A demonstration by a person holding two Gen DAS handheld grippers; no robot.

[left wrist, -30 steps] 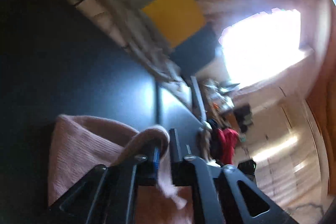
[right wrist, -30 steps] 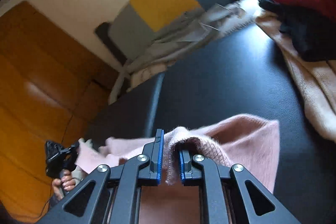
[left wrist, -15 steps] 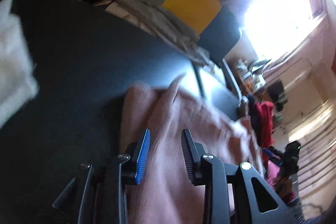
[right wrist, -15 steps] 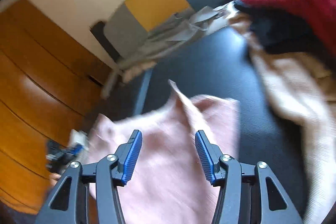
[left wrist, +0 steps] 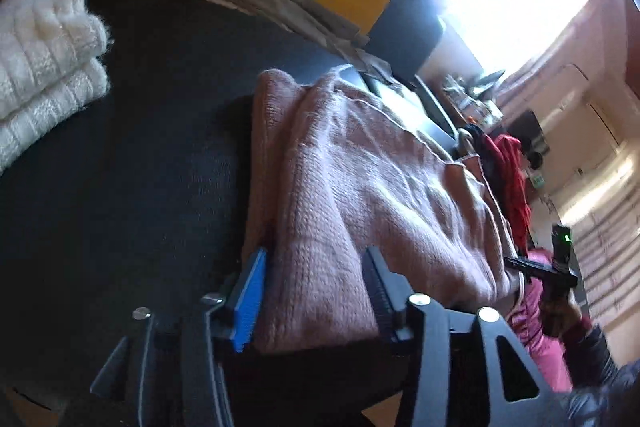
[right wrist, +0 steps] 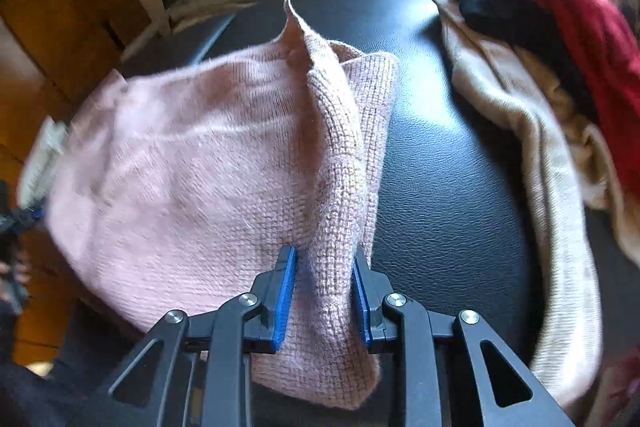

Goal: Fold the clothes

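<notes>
Lying folded on one black table is a single pink knit sweater, beside one heap of beige, black and red clothes, both the left gripper and right gripper spread, straddling its edges

A folded sweater lies on the table, a clothes pile right of it.
</notes>
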